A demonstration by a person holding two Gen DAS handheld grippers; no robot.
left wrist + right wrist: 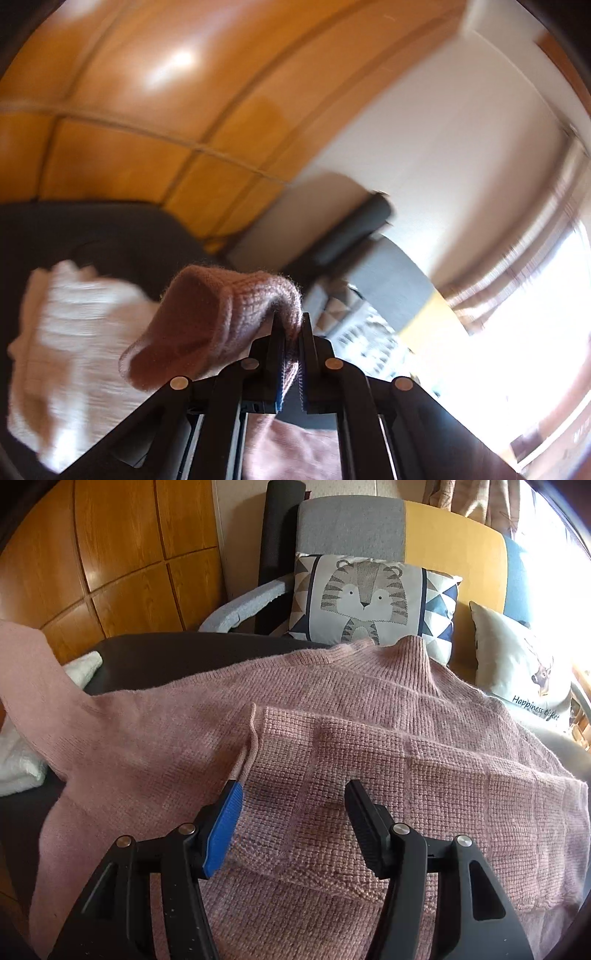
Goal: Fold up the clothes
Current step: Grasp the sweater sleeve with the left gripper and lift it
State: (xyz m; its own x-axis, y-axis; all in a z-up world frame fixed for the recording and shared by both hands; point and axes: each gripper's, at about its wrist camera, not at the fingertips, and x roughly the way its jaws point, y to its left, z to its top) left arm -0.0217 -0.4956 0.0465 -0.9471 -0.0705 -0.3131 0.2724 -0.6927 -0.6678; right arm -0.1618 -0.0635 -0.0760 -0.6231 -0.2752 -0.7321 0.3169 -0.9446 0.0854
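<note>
Your left gripper has its jaws clamped on the pink sweater spread across the dark bench, while your right gripper hangs jaws apart above it, so a hard pull risks dragging the unpinned body askew.

surface: dark table | on it: pink knit sweater spread flat, covering most of the top, one sleeve raised off the left side | white towel, bunched, at left edge beside sweater
</note>
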